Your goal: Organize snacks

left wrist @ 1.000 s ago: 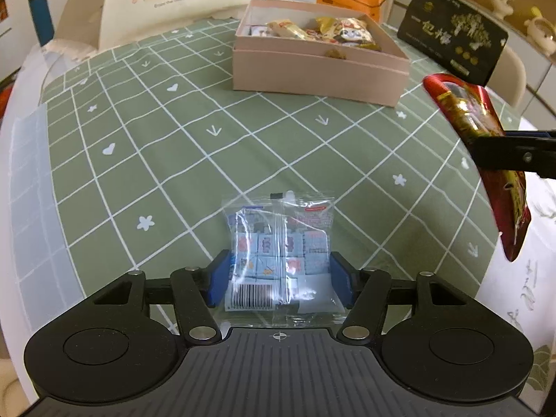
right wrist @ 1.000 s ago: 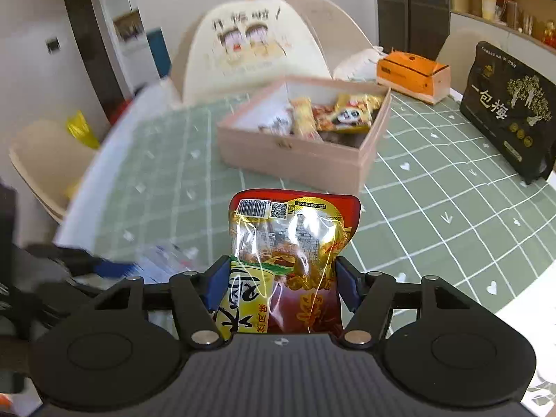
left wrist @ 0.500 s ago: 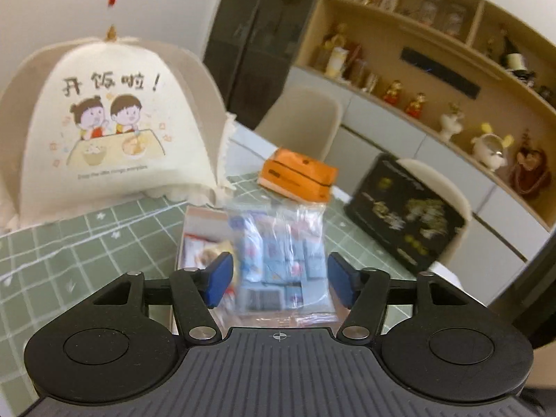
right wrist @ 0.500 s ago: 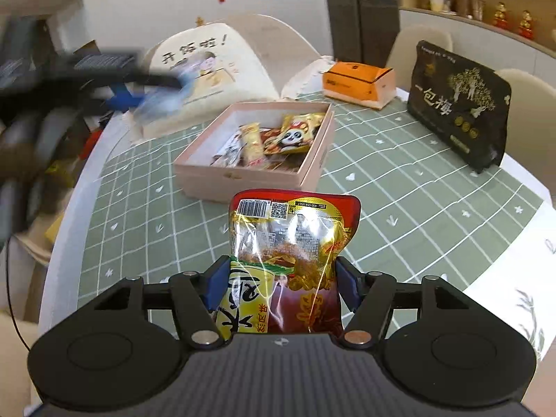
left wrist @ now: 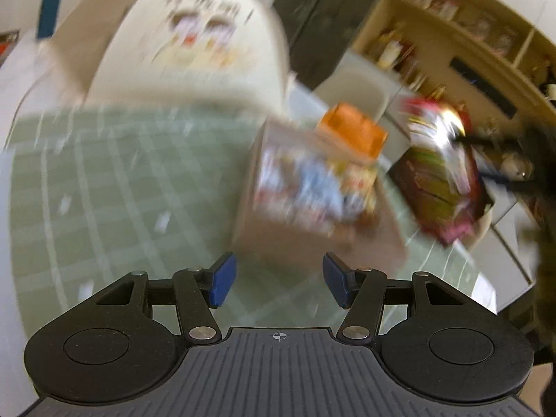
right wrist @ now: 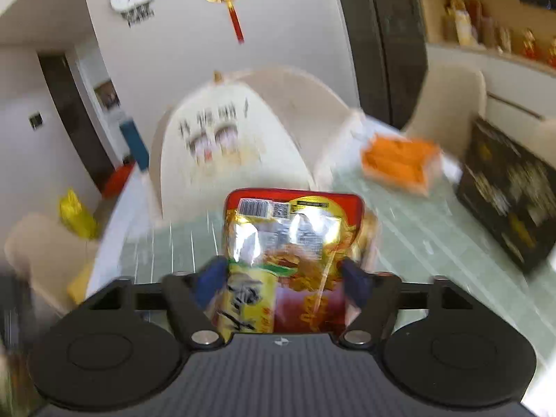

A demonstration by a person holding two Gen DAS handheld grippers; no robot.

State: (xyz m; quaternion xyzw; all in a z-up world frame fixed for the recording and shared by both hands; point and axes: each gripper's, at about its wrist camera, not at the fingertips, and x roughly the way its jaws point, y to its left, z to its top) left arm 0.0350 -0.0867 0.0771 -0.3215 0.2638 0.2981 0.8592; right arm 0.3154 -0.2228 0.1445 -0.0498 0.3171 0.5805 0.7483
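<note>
My left gripper (left wrist: 278, 279) is open and empty, just short of the pink snack box (left wrist: 312, 205), which holds several snack packets; the view is blurred. My right gripper (right wrist: 285, 278) is shut on a red and yellow snack bag (right wrist: 292, 253) and holds it upright in the air. In the left wrist view that bag (left wrist: 441, 170) hangs to the right of the box, with the right gripper's black fingers (left wrist: 493, 160) on it. The box is hidden behind the bag in the right wrist view.
A white mesh food cover (left wrist: 194, 45) stands at the back of the green checked tablecloth (left wrist: 104, 180). An orange carton (right wrist: 399, 163) and a black gift box (right wrist: 504, 191) sit at the right. Chairs stand around the table.
The clear packet of blue sweets has left my left gripper, which now stands open by the box. My right gripper has lifted and swung towards the box with its bag.
</note>
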